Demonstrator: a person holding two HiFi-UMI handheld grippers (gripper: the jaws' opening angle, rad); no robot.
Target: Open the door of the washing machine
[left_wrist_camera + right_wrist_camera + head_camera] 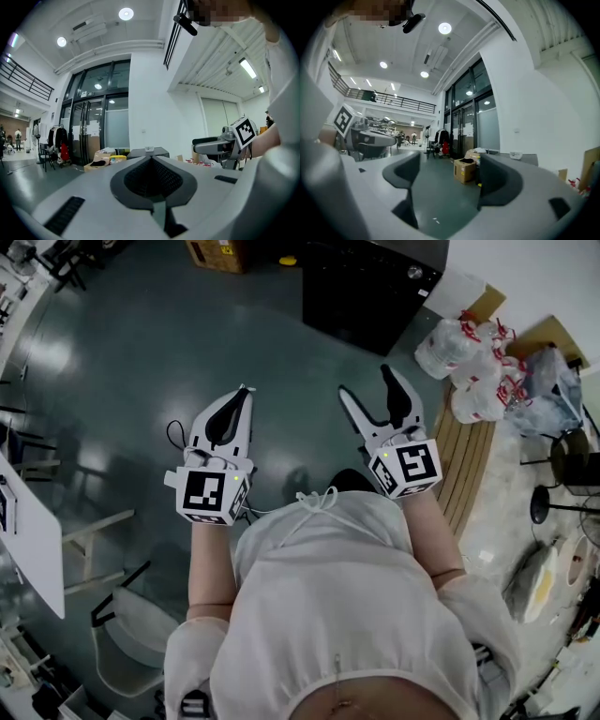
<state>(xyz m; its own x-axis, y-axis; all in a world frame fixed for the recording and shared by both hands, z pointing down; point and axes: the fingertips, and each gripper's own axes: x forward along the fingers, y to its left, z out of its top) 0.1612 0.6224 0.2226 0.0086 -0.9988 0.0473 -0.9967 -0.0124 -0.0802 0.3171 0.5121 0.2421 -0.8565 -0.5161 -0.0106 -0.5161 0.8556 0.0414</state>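
Observation:
A black boxy appliance (370,287) with a round knob on top stands on the floor at the far side of the head view; its door does not show. Both grippers are held level at waist height, short of it. My left gripper (246,392) is shut with nothing in it; in the left gripper view its jaws (151,158) meet at the tips, and the appliance's top (149,152) shows just behind. My right gripper (367,381) is open and empty, and floor shows through its gap (450,173). The appliance's grey top (520,157) lies behind its right finger.
A cardboard box (217,253) stands left of the appliance. White plastic bags (469,362) and a wooden pallet (469,456) lie at the right. A white table (28,521) and a chair (131,624) are at the left. Green-grey floor (141,352) lies ahead.

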